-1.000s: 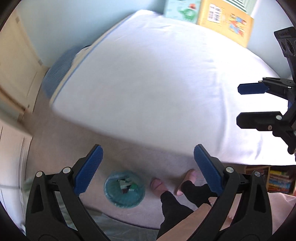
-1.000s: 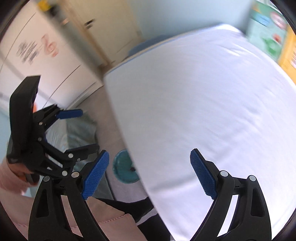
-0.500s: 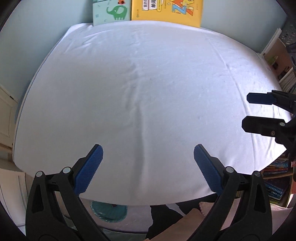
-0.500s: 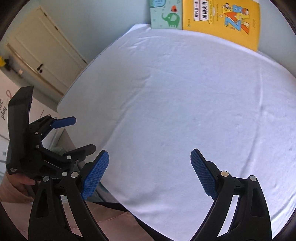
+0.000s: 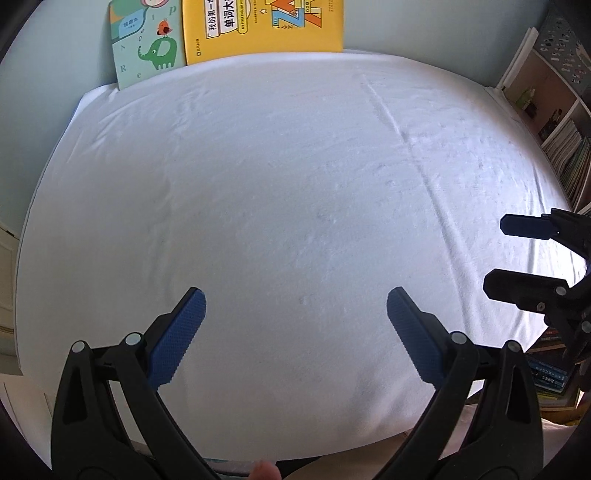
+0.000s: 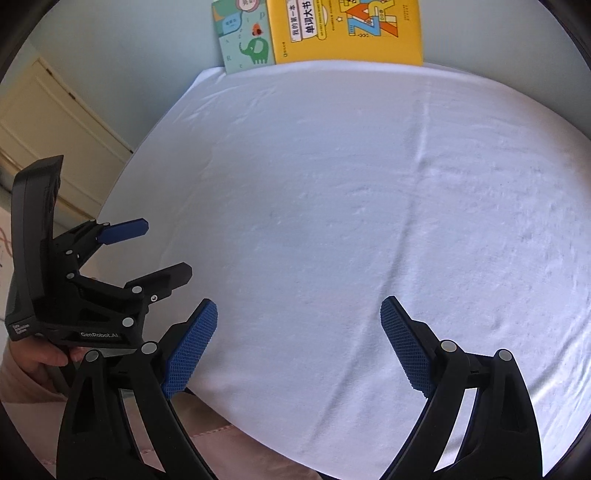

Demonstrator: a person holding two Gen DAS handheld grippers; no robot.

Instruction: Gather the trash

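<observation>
Above a white-sheeted bed (image 5: 280,206), the left gripper (image 5: 295,321) and right gripper (image 6: 299,325) hang released and empty; no trash shows on it, favouring neither hand.

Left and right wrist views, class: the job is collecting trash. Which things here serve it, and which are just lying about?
Serve the job:
left gripper, open, empty
right gripper, open, empty

Just there:
white bed sheet, no trash visible
yellow book
elephant book
bookshelf

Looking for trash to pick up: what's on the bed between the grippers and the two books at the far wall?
Nothing: in both wrist views only bare white sheet lies between the open left gripper, the open right gripper and the books.
</observation>
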